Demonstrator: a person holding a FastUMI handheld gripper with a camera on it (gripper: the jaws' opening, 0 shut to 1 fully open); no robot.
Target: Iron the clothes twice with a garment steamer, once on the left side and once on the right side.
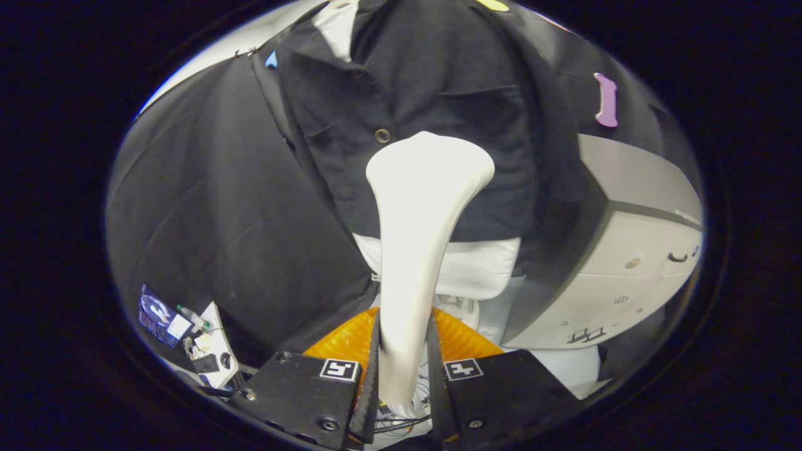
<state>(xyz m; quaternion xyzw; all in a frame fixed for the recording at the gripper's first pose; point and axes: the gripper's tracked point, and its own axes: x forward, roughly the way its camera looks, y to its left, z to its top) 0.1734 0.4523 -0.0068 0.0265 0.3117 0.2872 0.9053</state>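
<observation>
Between the claw point(404, 351) fingers, white steamer point(420, 250) pinched (base hidden), head against dark shirt point(438, 94).

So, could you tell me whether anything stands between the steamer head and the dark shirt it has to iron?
Nothing visible does. The gripper is shut on the white steamer, whose head sits directly before the dark shirt on the mannequin; the cabinet stands off to the side.

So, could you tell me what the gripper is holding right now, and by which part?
The gripper holds the white steamer by its narrow handle, both fingers pressing on its sides; its wide head faces the dark shirt.
</observation>
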